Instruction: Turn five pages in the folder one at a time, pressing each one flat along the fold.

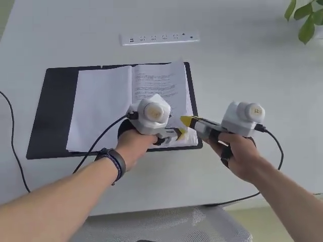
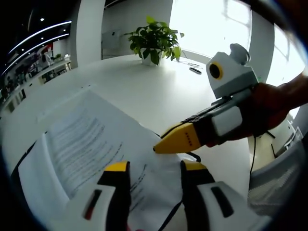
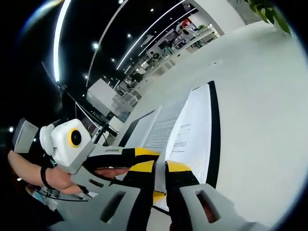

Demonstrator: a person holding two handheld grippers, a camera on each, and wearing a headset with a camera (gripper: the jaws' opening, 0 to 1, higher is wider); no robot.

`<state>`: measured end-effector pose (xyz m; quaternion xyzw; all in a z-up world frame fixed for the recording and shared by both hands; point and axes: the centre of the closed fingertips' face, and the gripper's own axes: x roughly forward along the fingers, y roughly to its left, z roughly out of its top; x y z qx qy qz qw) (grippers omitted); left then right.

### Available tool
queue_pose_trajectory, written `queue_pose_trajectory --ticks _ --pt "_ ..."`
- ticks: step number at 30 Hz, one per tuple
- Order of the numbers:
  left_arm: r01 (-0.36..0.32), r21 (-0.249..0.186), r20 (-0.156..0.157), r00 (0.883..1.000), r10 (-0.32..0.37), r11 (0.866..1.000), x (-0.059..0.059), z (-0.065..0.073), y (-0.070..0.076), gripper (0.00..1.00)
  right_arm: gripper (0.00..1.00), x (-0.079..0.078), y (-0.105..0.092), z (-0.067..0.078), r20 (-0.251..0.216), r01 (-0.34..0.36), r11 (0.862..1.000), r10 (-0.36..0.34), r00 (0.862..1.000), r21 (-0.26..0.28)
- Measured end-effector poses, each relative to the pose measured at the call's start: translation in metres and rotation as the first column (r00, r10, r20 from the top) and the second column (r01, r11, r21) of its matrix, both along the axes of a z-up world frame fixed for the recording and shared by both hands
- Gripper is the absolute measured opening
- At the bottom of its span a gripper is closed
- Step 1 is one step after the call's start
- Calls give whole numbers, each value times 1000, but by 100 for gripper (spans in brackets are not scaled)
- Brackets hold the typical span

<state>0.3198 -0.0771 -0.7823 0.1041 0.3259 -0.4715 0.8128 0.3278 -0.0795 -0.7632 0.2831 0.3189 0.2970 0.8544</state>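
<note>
A black folder (image 1: 50, 116) lies open on the white table, with white pages on both sides. The printed right-hand page (image 1: 161, 83) (image 2: 82, 139) (image 3: 190, 130) lies near the folder's right edge. My right gripper (image 1: 184, 120) (image 3: 160, 166) is at that page's lower right corner, its yellow tips closed to a thin gap with the paper's edge between them. It enters the left gripper view from the right as a single yellow point (image 2: 161, 146). My left gripper (image 1: 174, 134) (image 2: 155, 167) hovers just beside it over the same corner, jaws apart and holding nothing.
A white power strip (image 1: 159, 38) lies behind the folder. A potted plant (image 1: 305, 17) (image 2: 154, 41) stands at the far right. A black cable (image 1: 15, 146) runs down the table's left side. A mesh chair (image 1: 166, 227) sits below the front edge.
</note>
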Motion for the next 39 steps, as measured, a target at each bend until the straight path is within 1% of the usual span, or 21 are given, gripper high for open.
queue_pose_trajectory --ticks 2,6,8,10,14,17,20,23,27,29,30,31,32,33,35,37,39 --pt "0 -5 -1 1000 0 1000 -1 2 1 41 4 -2 3 2 8 -13 1000 13 1000 -1" --pt "-3 -16 -1 1000 3 1000 -3 7 5 43 0 -7 13 7 30 -55 998 56 998 -32" --pt "-6 -24 0 1000 6 1000 -3 9 6 43 0 -8 19 10 46 -79 995 82 996 -52" --pt "-9 -28 1 1000 9 1000 -4 11 9 44 0 -8 23 11 53 -92 994 95 994 -61" --pt "-20 -32 3 1000 21 999 -6 13 19 45 0 -8 34 16 80 -127 987 135 988 -96" --pt "-36 -38 3 999 36 999 -7 16 27 46 0 -8 43 19 99 -158 978 172 980 -134" --pt "-53 -42 6 999 54 998 -6 18 37 47 0 -8 51 23 104 -166 977 180 978 -133" --pt "-88 -62 7 996 89 994 -4 24 51 49 0 -6 61 26 115 -175 975 191 975 -136" --pt "-111 -61 15 994 113 992 -4 27 70 51 0 -5 73 33 124 -187 974 202 971 -127" --pt "-132 -62 19 991 133 989 -3 29 82 53 0 -3 79 36 128 -188 975 203 971 -120" --pt "-149 -69 19 988 151 986 -2 31 90 53 0 -2 83 38 131 -189 975 204 970 -116" --pt "-157 -73 19 987 158 985 -2 32 92 54 0 -2 86 40 133 -190 975 204 970 -114" --pt "-172 -80 18 985 174 982 -2 34 101 55 0 -1 89 41 135 -192 975 206 969 -111" --pt "-177 -80 20 984 179 981 -2 35 106 56 0 0 91 42 137 -193 975 207 969 -111" --pt "-199 -81 24 979 201 977 -2 36 120 57 0 1 97 44 138 -195 975 209 968 -107" --pt "-218 -80 28 975 220 973 -3 39 133 58 0 2 103 47 145 -199 975 212 966 -99" --pt "-240 -89 28 969 244 967 -5 43 146 59 0 3 110 50 147 -201 975 214 966 -96"
